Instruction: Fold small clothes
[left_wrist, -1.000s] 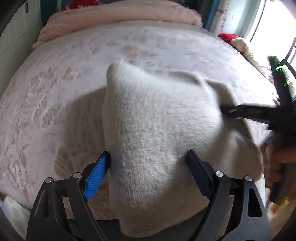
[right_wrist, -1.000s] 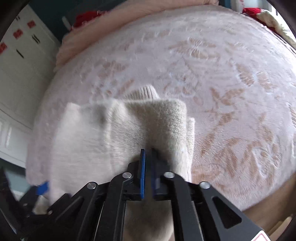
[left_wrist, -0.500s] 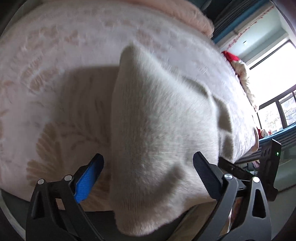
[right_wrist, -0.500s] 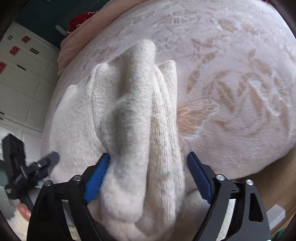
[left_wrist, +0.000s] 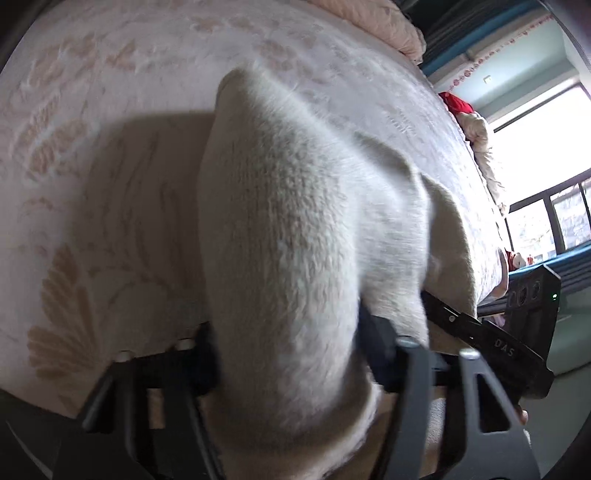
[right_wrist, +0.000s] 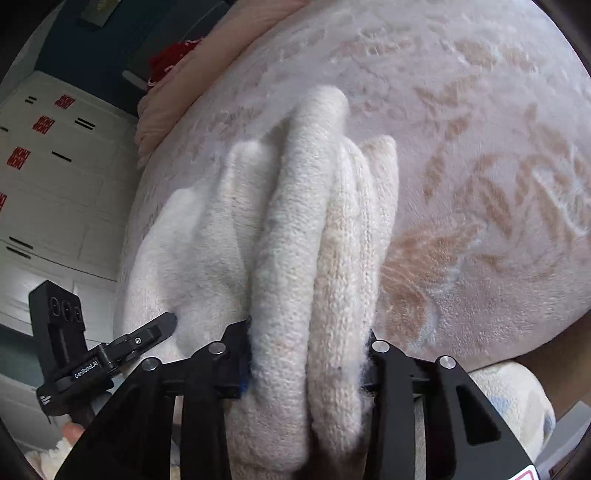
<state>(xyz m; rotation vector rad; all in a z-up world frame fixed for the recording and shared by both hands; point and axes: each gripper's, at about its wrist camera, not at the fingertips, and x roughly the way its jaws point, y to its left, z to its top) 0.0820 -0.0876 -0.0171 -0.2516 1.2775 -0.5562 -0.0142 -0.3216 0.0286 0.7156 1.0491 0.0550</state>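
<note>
A: Your left tool (left_wrist: 288, 354) has just been closing and now pinches the sweater (left_wrist: 295, 229) at its near edge on the bed (left_wrist: 110, 110).

B: Your right tool (right_wrist: 310, 354) has closed too, squeezing a thick bunch. Lift both evenly, so nothing slips.

A: Mind the bed's near edge; beyond the sweater you have open blanket to lay it flat.
</note>
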